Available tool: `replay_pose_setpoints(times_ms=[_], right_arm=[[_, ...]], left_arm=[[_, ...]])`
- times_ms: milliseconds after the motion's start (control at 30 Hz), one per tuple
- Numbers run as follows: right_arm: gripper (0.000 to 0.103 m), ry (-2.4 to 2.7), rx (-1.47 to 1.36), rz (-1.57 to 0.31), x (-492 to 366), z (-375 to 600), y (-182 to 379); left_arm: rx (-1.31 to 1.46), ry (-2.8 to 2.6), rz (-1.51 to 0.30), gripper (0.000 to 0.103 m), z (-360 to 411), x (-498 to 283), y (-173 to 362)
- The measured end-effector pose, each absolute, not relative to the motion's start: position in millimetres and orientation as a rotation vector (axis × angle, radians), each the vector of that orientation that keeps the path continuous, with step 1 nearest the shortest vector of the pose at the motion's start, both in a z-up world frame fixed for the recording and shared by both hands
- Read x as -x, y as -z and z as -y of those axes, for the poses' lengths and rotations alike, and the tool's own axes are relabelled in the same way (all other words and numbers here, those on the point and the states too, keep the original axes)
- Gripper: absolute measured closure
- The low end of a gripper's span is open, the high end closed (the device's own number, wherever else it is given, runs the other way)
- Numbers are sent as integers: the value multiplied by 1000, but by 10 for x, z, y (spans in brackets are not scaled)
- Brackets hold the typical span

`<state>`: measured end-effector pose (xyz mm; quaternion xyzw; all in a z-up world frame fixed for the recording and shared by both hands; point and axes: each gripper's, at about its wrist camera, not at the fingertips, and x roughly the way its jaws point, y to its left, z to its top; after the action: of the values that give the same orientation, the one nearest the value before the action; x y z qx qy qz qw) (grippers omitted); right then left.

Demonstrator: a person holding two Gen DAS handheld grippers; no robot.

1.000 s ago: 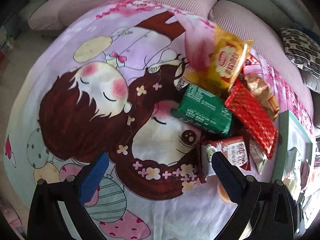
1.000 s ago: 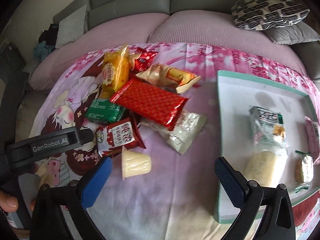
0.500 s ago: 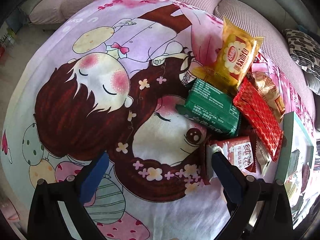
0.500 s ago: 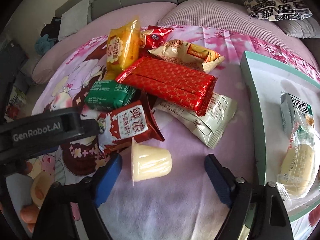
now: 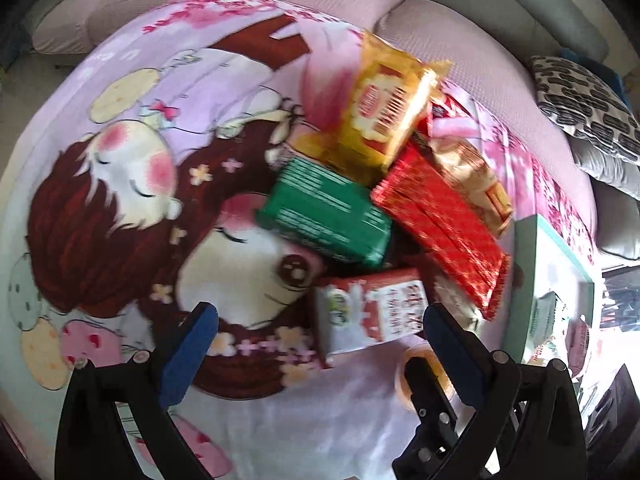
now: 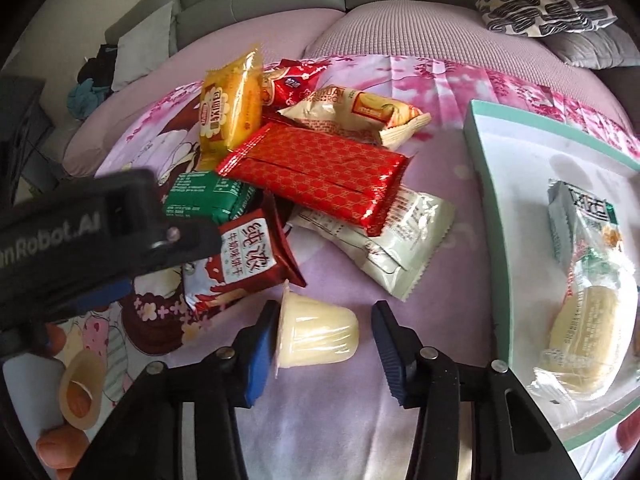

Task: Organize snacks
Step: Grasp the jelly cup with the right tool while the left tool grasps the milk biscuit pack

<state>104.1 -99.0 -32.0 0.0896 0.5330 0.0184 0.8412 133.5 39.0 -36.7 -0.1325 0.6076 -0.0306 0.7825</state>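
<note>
Jelly cup (image 6: pixel 316 334) lies on its side right between the right gripper's (image 6: pixel 320 354) fingers, jaws spread wide, left pad about touching its rim, right pad clear of it. Snack pile sits at 12 o'clock from it: red-white pouch (image 6: pixel 244 260), green pack (image 6: pixel 206 198), red pack (image 6: pixel 320 172), yellow bag (image 6: pixel 232 108). Tray (image 6: pixel 486 184) at 3 o'clock already has wrapped snacks in it. Left gripper (image 5: pixel 316 350) hangs wide open over the blanket (image 5: pixel 208 92), gripping nothing, pouch (image 5: pixel 372 312) between its tips.

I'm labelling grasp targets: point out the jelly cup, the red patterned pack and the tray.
jelly cup (image 6: pixel 318 334), right wrist view, its side wall.
red patterned pack (image 6: pixel 320 170), right wrist view, its top face.
tray (image 6: pixel 486 184), right wrist view, its green left rim.
</note>
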Motion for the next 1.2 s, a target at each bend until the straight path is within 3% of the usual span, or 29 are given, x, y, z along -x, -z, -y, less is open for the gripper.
replay_pose_setpoints(times_ms=[433, 600, 1200], right_arm=[[56, 19, -175, -1129, -896, 1306, 240], [56, 19, -168, -1130, -897, 1308, 241], [63, 14, -105, -1115, -947, 1147, 242]], left_arm=[[318, 81, -1286, 2, -81, -1377, 522], [270, 76, -1275, 29, 1, -1393, 530], [197, 11, -1275, 32, -17, -1323, 351]])
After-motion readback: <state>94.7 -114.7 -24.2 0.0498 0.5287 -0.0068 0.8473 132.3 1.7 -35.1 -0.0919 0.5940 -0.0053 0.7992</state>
